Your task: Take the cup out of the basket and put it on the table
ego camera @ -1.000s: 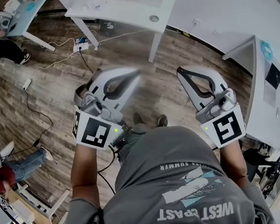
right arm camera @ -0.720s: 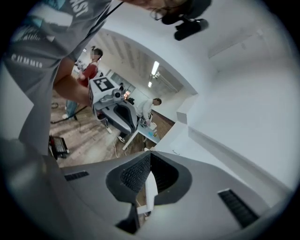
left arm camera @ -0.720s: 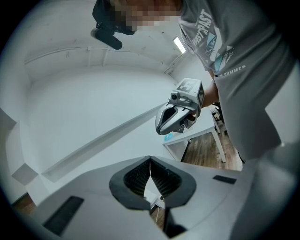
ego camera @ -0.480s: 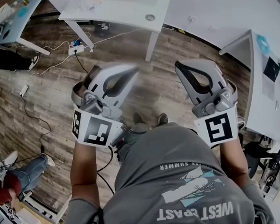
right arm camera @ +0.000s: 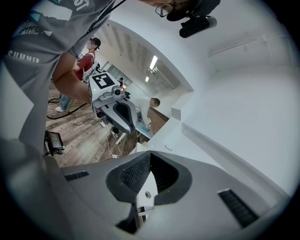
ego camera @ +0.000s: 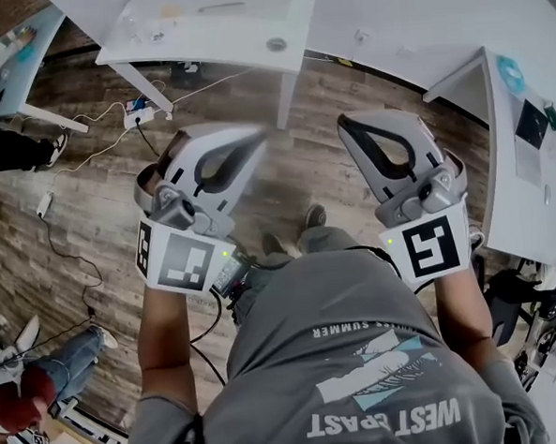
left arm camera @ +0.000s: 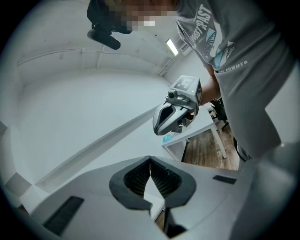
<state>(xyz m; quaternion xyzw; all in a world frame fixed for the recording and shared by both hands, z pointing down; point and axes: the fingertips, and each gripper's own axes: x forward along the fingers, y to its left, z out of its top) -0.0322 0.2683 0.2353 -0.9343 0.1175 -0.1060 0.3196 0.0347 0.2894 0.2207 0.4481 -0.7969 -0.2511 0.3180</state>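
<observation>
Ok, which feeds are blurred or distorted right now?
Head view: left gripper tip is smeared, right gripper crisp, white table edges bow from the wide lens. Left gripper view: dark round vignette, wall washed out. Right gripper view: same vignette and curvature.

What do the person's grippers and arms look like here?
Both the left gripper and right gripper are pale grey shells with black pads framing a teardrop opening. Each carries a white cube with a black square marker. A black cable hangs by the left. Short grey sleeves.
</observation>
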